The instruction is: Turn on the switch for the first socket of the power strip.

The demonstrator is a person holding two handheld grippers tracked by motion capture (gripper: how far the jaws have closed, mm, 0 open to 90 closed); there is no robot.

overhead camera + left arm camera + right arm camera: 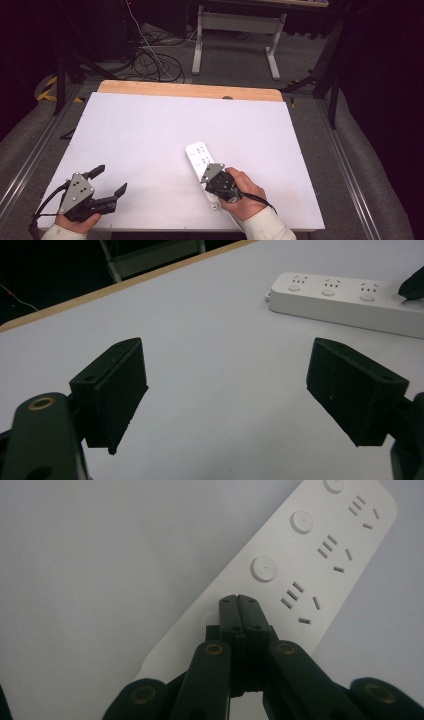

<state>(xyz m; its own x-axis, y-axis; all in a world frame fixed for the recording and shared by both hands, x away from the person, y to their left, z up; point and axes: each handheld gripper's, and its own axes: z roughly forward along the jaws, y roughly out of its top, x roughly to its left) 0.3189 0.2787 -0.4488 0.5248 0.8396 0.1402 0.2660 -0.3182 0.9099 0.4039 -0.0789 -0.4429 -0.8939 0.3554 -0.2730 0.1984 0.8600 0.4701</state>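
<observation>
White table [150,130], long white power strip [199,155] with round buttons, perhaps four.

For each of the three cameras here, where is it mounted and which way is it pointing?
High view: fixed above the near edge, looking forward and down on the white table; both hands and tools enter from below.
Left gripper view: rides the left tool, looking between its open jaws across the table.
Right gripper view: rides the right tool, jaws shut, tips over the power strip.
Shared: all three show the power strip on the table.
</observation>
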